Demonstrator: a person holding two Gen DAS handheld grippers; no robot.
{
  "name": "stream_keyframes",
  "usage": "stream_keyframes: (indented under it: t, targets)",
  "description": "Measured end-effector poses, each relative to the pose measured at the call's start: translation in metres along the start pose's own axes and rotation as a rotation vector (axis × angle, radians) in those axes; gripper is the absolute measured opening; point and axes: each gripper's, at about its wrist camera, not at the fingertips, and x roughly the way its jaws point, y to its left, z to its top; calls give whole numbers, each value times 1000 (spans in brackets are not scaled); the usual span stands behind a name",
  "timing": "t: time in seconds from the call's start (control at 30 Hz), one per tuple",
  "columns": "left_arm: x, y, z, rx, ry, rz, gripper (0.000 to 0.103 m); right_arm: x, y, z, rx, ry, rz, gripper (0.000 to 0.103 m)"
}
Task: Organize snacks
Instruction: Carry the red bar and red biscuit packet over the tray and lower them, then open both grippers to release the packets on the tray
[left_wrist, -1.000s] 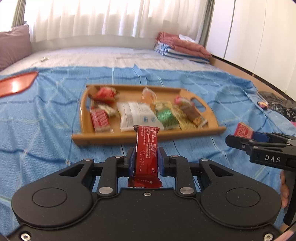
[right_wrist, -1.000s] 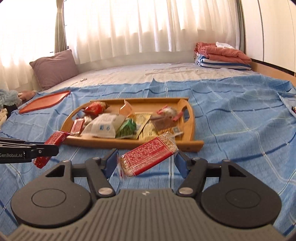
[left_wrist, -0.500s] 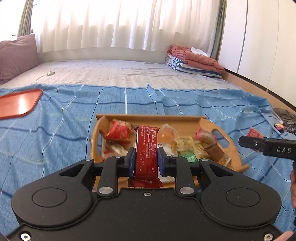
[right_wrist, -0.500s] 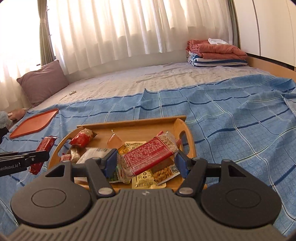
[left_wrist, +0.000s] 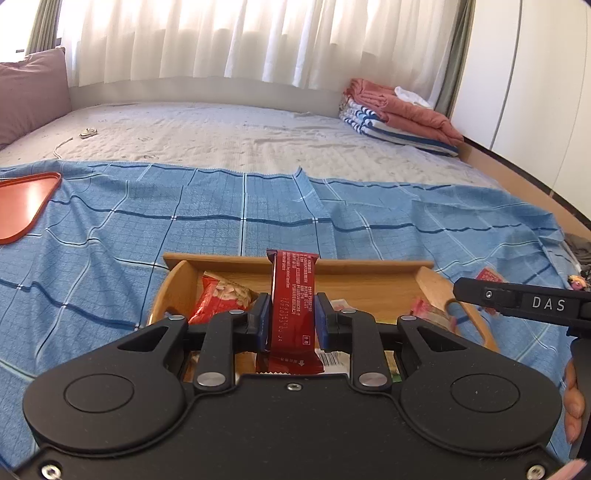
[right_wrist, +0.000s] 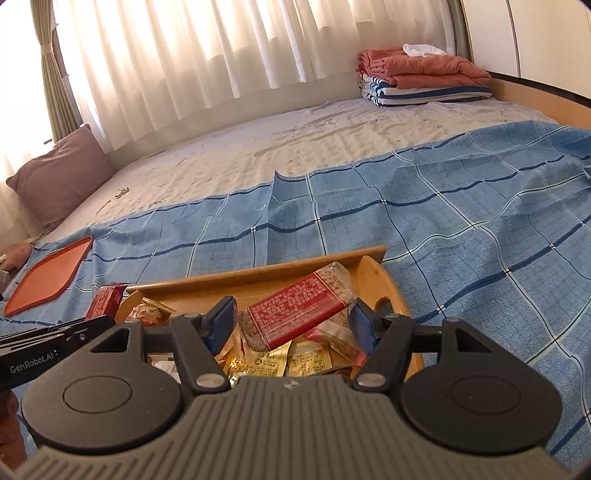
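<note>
My left gripper (left_wrist: 291, 317) is shut on a dark red snack bar (left_wrist: 293, 291), held upright above the wooden tray (left_wrist: 354, 271). The tray holds several snack packets, among them a red packet (left_wrist: 221, 299). My right gripper (right_wrist: 291, 321) is shut on a red-labelled cereal bar (right_wrist: 299, 306), held slantwise over the tray (right_wrist: 258, 277), above yellow packets (right_wrist: 273, 360). Each gripper shows at the edge of the other's view: the right one in the left wrist view (left_wrist: 517, 302), the left one in the right wrist view (right_wrist: 48, 339).
The tray lies on a blue checked cloth (left_wrist: 243, 206) spread over a bed. An orange tray (right_wrist: 48, 277) lies at the left. Folded blankets (left_wrist: 399, 114) and a mauve pillow (right_wrist: 62, 173) sit at the back. Small items lie at the right edge (left_wrist: 576, 258).
Both grippers have moved forward and now hang over the tray, each still holding its bar. The tray has dropped low in both views.
</note>
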Motion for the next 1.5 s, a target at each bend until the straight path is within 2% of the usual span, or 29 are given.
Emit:
stream_keyframes:
  t: [0.27, 0.63, 1.17, 1.3, 1.37, 1.4, 1.5]
  targets:
    - [53, 2, -3, -25, 43, 33, 24, 52, 6, 1, 5, 60, -6, 68]
    - [88, 7, -20, -15, 75, 40, 24, 96, 7, -6, 8, 105, -10, 69]
    - [96, 7, -25, 14, 66, 39, 23, 114, 18, -12, -38, 131, -9, 69]
    - [92, 4, -25, 33, 55, 39, 24, 112, 19, -11, -35, 129, -5, 72]
    - [89, 3, -24, 37, 47, 40, 24, 110, 18, -10, -27, 120, 1, 79]
    - [87, 3, -23, 36, 44, 38, 24, 108, 18, -10, -21, 116, 7, 80]
    - [81, 2, -22, 38, 40, 35, 31, 102, 18, -9, -13, 109, 12, 81]
